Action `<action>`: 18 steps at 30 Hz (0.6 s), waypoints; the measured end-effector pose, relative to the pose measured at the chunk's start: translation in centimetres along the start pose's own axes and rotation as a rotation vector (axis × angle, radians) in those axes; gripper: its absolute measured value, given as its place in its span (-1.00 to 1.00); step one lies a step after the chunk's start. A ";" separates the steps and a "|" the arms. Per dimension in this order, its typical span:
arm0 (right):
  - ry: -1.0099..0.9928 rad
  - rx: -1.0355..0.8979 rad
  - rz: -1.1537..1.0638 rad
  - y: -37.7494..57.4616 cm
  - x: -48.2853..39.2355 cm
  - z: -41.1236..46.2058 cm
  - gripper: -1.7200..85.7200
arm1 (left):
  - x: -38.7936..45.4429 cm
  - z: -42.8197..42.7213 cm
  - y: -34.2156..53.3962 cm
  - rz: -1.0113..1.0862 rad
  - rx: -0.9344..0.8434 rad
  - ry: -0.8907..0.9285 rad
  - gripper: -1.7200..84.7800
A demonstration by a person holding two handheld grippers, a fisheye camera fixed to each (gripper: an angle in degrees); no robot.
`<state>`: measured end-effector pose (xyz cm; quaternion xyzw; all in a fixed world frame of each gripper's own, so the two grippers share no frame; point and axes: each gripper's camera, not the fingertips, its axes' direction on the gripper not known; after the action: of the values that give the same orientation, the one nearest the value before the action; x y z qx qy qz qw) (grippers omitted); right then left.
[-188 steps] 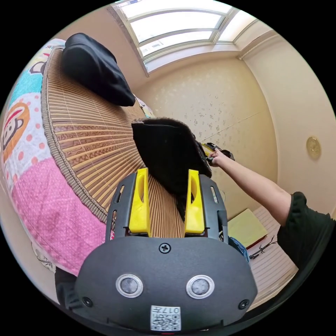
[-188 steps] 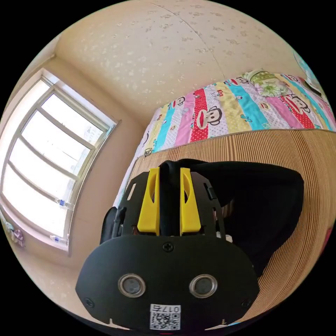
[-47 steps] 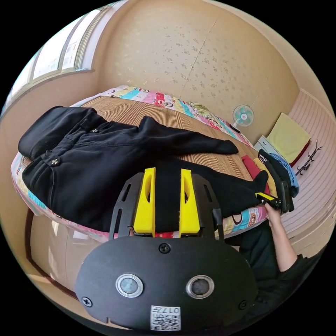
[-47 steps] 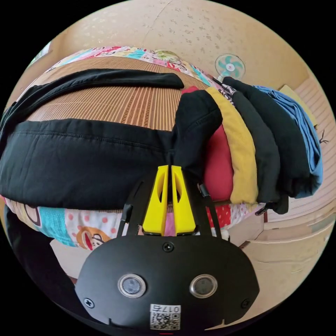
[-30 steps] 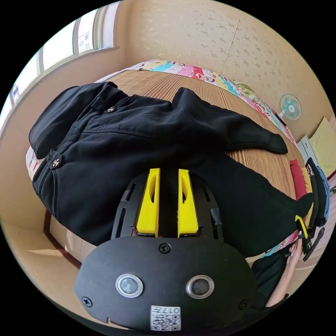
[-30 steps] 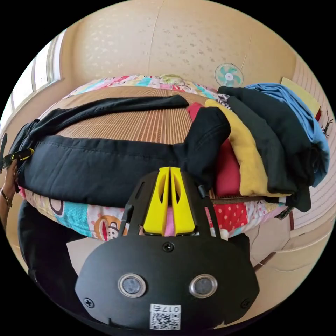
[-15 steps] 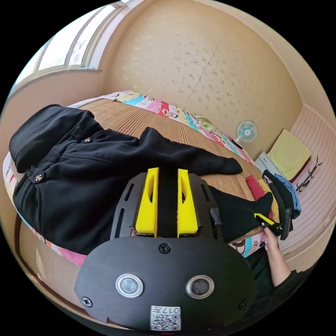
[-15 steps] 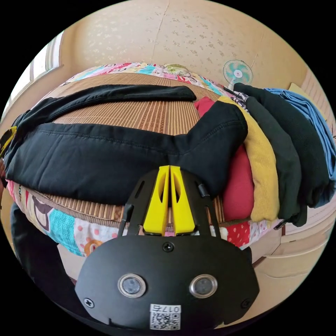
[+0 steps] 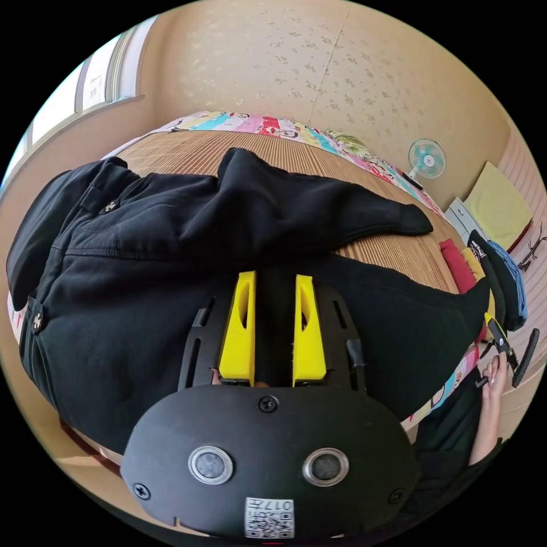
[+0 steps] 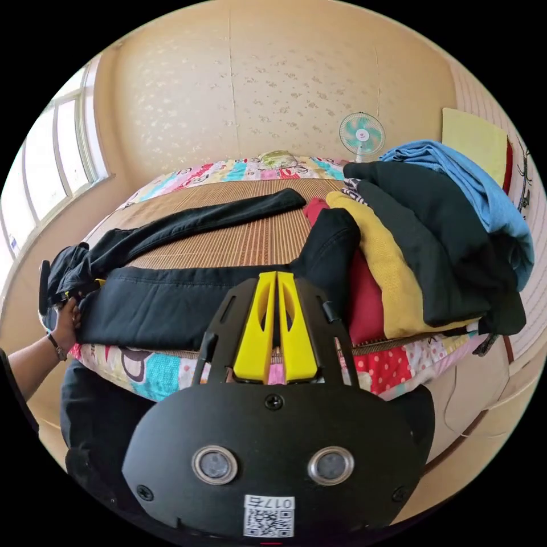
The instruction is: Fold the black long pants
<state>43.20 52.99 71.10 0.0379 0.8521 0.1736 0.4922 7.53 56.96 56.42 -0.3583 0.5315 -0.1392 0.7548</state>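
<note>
Black long pants (image 9: 171,268) spread across bed (image 10: 239,242), waist at left edge, one cuff draped on folded clothes pile (image 10: 433,239) at right edge. Left gripper (image 9: 273,285) fingers apart, black fabric between; clamping unclear. Right gripper (image 10: 276,282) fingers together, empty, off near edge.

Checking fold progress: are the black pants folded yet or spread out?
Spread out. The black pants lie on the mat, legs apart and unfolded.

Bright daylight from the window (image 10: 54,165); sharp focus, soft shadows, strong fisheye bending at black-cornered edges.
</note>
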 end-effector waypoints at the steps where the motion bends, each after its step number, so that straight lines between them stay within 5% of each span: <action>1: -0.041 -0.005 -0.001 -0.4 -0.1 0.0 -0.91 | 0.1 0.3 0.0 0.002 -0.004 -0.007 -0.73; 5: -0.386 -0.190 -0.074 -3.0 -3.8 4.2 -0.82 | 2.3 1.2 0.1 0.077 -0.004 -0.126 -0.73; 8: -0.456 -0.313 -0.221 -6.5 -8.6 8.5 -0.78 | 2.0 1.7 0.0 0.068 -0.001 -0.105 -0.73; 18: -0.226 -0.361 -0.713 -25.3 -24.0 24.8 -0.72 | 1.6 2.9 -0.4 0.048 0.003 -0.057 -0.74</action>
<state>79.32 30.02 71.20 -0.3276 0.7084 0.1335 0.6107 10.80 56.90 56.06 -0.3481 0.5179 -0.1115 0.7734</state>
